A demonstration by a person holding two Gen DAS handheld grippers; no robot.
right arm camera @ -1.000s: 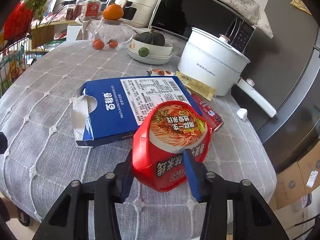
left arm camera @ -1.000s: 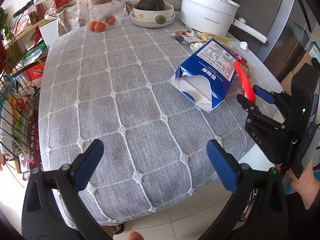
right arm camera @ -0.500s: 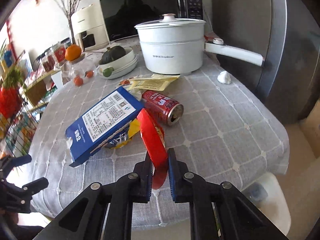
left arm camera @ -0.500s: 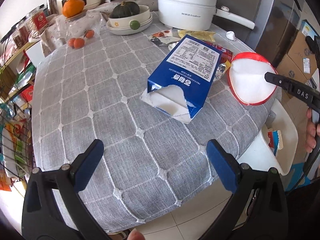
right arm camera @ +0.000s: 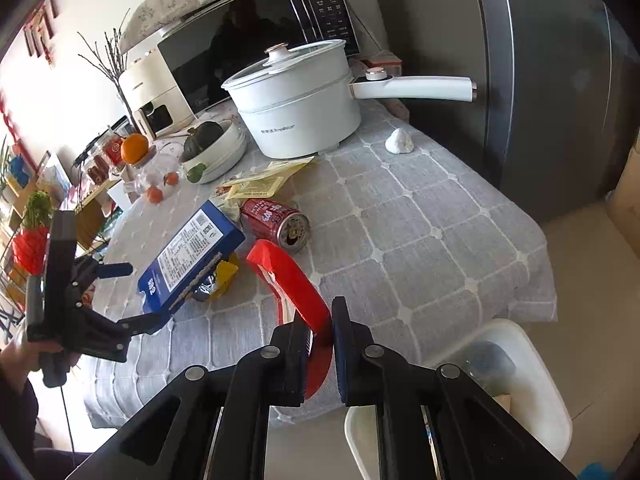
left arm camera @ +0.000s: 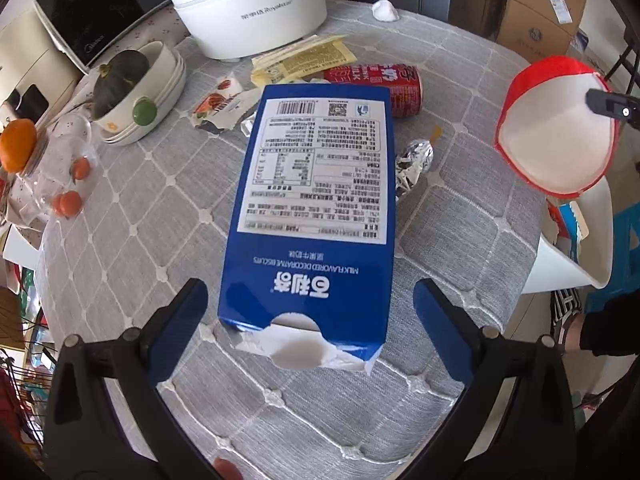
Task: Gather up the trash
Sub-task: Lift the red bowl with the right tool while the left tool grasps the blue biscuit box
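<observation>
A red instant-noodle cup [right arm camera: 288, 272], empty and white inside [left arm camera: 556, 136], hangs off the table's right edge above a white bin [right arm camera: 500, 364]. My right gripper [right arm camera: 322, 316] pinches the cup's wall, its jaws still closing. A blue biscuit box [left arm camera: 316, 184] lies flat with its torn end toward my left gripper [left arm camera: 308, 300], which stands open with a finger on either side of that end, not touching it. Behind the box lie a red can [left arm camera: 376, 84], a crumpled foil wrapper [left arm camera: 414, 160], a yellow sachet [left arm camera: 304, 58] and a torn wrapper [left arm camera: 218, 106].
A white electric pot [left arm camera: 248, 4] with a long handle stands at the back of the grey-clothed table [left arm camera: 160, 208]. Stacked bowls [left arm camera: 168, 80] holding a squash sit left of it, with small oranges [left arm camera: 68, 202] nearby. A tissue ball [right arm camera: 398, 142] lies near the fridge [right arm camera: 560, 80].
The right gripper closed on the red cup, lifted it off the table and carried it right, out over the bin. The left gripper moved up to the blue box's torn end.
</observation>
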